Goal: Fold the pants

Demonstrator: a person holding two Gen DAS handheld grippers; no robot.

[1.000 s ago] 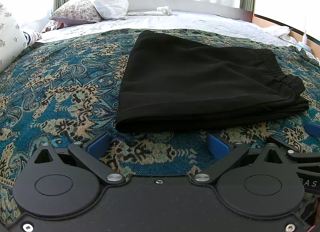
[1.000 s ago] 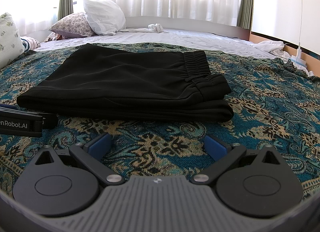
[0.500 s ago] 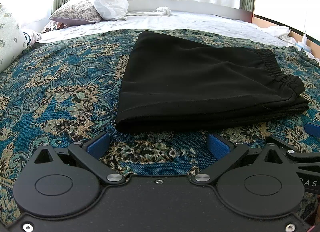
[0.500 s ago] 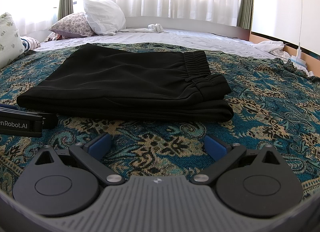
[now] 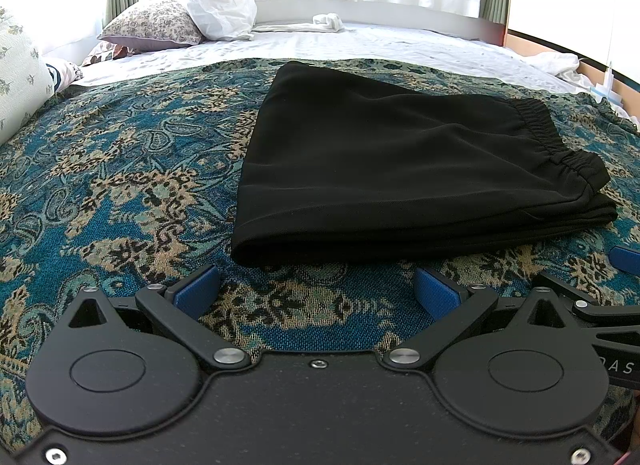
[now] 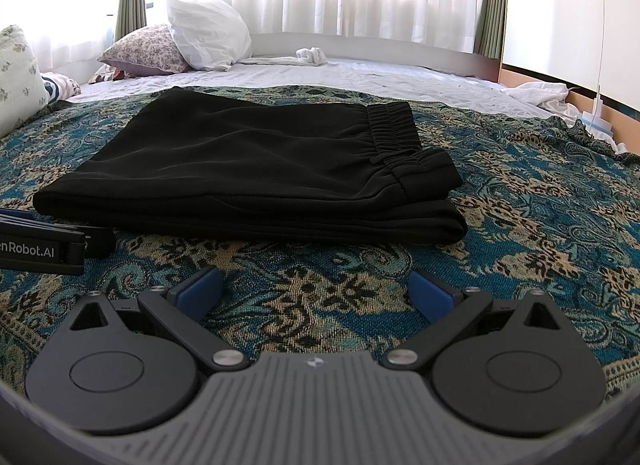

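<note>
Patterned blue bedspread (image 5: 120,169) covers the bed, with black pants (image 5: 400,173) folded flat on it, just ahead of both grippers and touching neither. Left gripper (image 5: 318,291) and right gripper (image 6: 314,289) sit low over the bedspread, jaws spread wide, both empty.

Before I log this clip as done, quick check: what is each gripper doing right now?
Left gripper: open, holding nothing, just short of the folded pants.
Right gripper: open, holding nothing, also short of the pants.
</note>
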